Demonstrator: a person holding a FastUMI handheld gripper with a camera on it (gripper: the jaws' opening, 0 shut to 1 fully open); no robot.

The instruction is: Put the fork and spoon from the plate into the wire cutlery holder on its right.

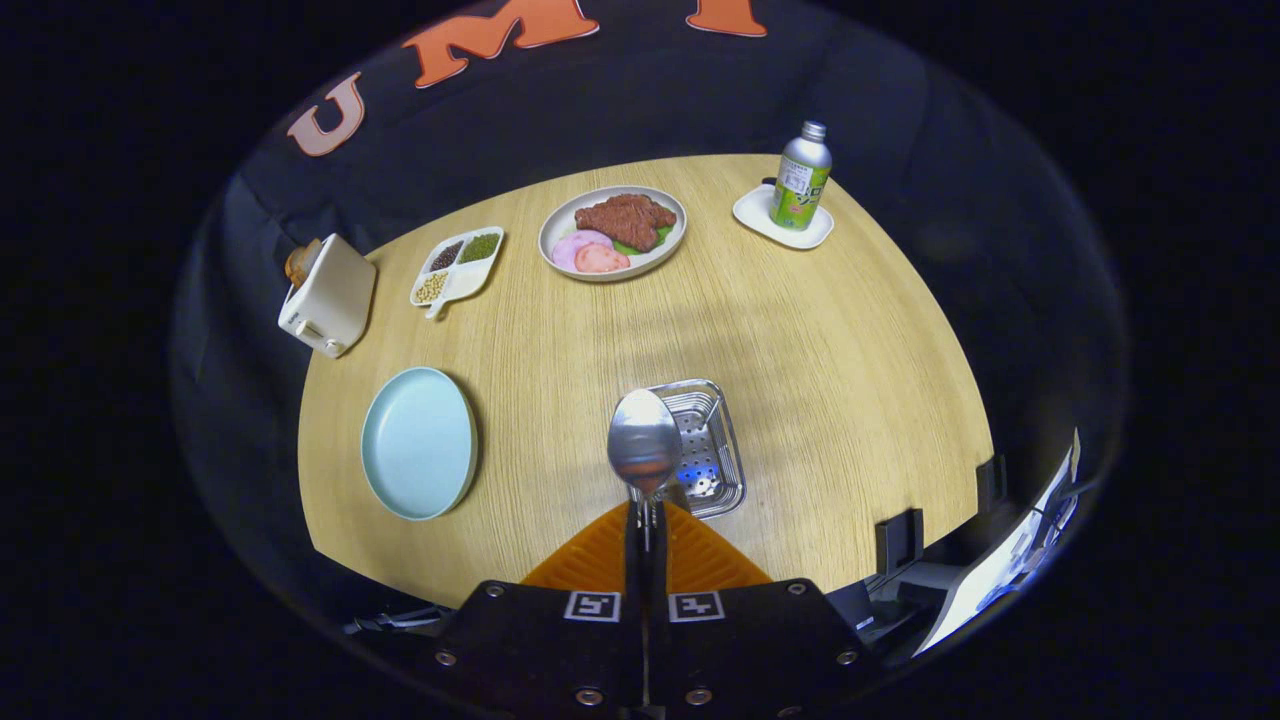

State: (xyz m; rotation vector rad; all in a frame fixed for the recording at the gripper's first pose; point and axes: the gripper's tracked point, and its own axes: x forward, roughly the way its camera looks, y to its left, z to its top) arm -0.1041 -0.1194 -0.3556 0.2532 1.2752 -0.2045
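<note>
Steel spoon [644, 452] clamped in tool [647, 515], over cutlery holder [708, 440], blue plate [418, 442] bare

Bottle [801, 178] label print — too small to read.

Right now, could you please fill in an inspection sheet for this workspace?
Surface: round wooden table, bare in the middle.
Job's things: spoon held bowl forward above the wire cutlery holder; blue plate to the holder's left, nothing on it; fork: nothing seen.
Clutter: toaster, divided dish of beans, plate of food, bottle on a white coaster.
Grippers: hand-held gripper shut on the spoon's handle.
Cables: nothing seen.
Surroundings: black cloth wall.
</note>
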